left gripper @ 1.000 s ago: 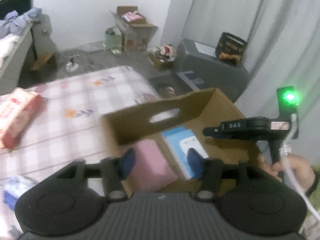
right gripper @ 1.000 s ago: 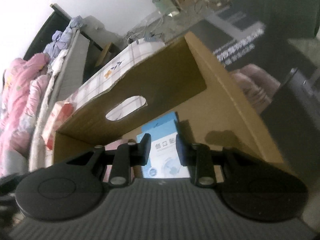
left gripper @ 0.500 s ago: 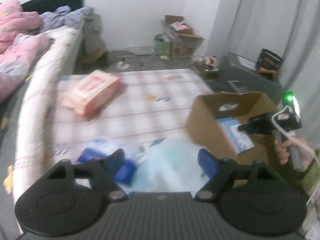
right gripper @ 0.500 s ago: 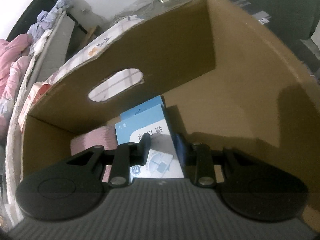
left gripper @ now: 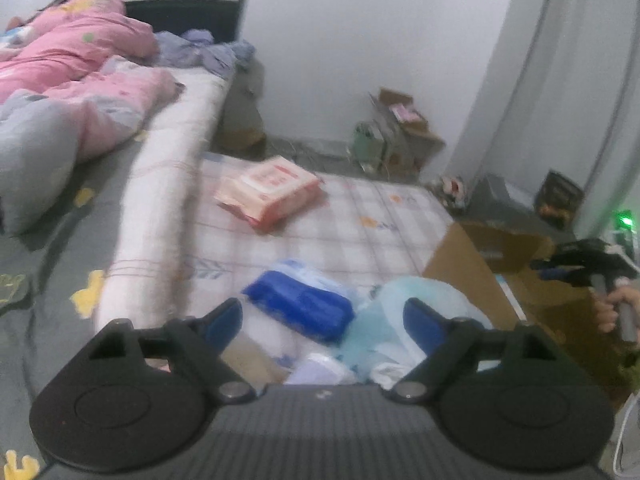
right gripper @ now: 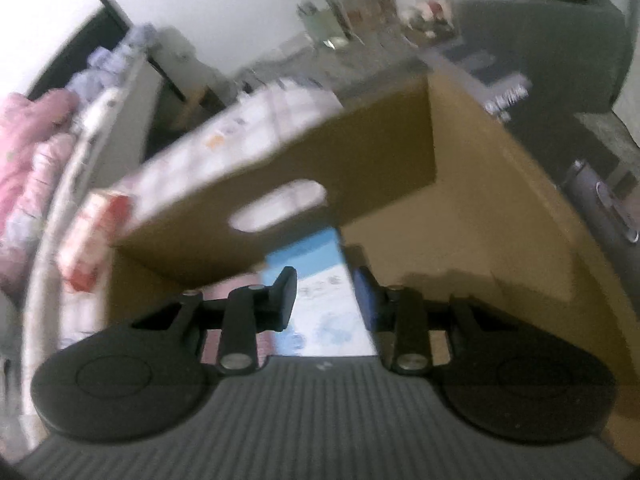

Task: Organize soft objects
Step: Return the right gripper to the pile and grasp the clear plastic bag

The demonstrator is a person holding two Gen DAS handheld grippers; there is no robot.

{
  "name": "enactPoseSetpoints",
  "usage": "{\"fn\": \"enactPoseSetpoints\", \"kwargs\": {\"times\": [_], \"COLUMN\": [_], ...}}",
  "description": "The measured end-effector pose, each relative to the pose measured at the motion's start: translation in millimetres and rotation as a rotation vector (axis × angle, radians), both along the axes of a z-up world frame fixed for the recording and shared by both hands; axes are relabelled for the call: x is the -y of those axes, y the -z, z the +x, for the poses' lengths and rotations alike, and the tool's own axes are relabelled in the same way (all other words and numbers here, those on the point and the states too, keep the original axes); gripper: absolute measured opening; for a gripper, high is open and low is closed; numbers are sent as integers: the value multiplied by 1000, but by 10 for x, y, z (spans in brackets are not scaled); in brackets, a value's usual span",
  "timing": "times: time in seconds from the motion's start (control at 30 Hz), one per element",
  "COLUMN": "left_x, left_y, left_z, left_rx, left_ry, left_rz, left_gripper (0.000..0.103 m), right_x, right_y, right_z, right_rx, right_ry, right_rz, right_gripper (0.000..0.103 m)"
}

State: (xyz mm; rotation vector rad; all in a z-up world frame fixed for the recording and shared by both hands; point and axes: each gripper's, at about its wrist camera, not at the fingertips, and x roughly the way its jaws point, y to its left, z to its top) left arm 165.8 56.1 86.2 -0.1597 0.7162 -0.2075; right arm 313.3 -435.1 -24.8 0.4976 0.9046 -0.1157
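Note:
My left gripper (left gripper: 322,316) is open and empty above a heap of soft packs on the checked mattress (left gripper: 360,216): a dark blue pack (left gripper: 300,306), a pale blue plastic bag (left gripper: 400,320) and white packs. A pink-red tissue pack (left gripper: 268,190) lies farther off. The cardboard box (left gripper: 472,276) stands to the right. My right gripper (right gripper: 326,296) hovers over the box (right gripper: 480,208), jaws partly open and empty, above a light blue pack (right gripper: 320,280) and a pink pack (right gripper: 236,292) inside. It also shows in the left wrist view (left gripper: 580,266).
A bed with pink bedding (left gripper: 72,72) and a grey pillow (left gripper: 32,160) lies to the left. Cardboard boxes (left gripper: 400,128) stand by the far wall. A dark grey cabinet (left gripper: 508,200) and curtains are at the right.
My left gripper has swung left from over the box to the pile of packs on the mattress. My right gripper has pulled back a little, still over the box.

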Motion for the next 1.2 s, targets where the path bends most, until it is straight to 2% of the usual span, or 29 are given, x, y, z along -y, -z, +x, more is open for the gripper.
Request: {"fn": "enactPoseSetpoints", "kwargs": {"times": [0.1,0.23,0.33,0.43,0.53,0.6,0.67,0.77,0.87,0.93,1.03,1.1,1.2], "left_x": [-199,-399,-480,-595,-726,-833,-919,-1026,-1093,-1129,-1167,-1178,-1183], "left_y": [-25,14,98,195,279,330,362,389,396,392,385,385,383], "left_z": [-140,-293,-351,-357,-293,-280,-260,-257,-284,-301,-331,-352,-386], "left_rx": [28,46,37,2,-38,-50,-59,-61,-56,-56,-51,-38,-15], "left_ry": [-36,-56,-64,-97,-156,-192,-215,-234,-246,-251,-252,-246,-224], "left_rz": [-12,-34,-30,-36,-33,-28,-36,-52,-54,-61,-68,-71,-84], "left_gripper": [89,89,85,75,60,57,52,51,50,50,50,50,50], "right_x": [-200,-642,-1121,-1729,-2475,-2967,-3412,-3976,-4325,-4457,-4423,-4347,-4076], "right_y": [-336,-640,-698,-713,-692,-624,-566,-439,-262,-131,-32,-29,-68], "right_z": [-229,-457,-541,-580,-638,-679,-706,-730,-699,-629,-561,-474,-280], "right_rx": [71,128,127,122,140,153,169,168,156,128,116,103,80], "right_ry": [-51,-159,-282,-449,-661,-790,-895,-1012,-1054,-1082,-1056,-994,-883], "right_rz": [51,93,127,136,88,19,-39,-105,-184,-220,-176,-147,-20], "right_gripper": [34,41,42,45,58,71,78,80,80,77,55,34,28]}}
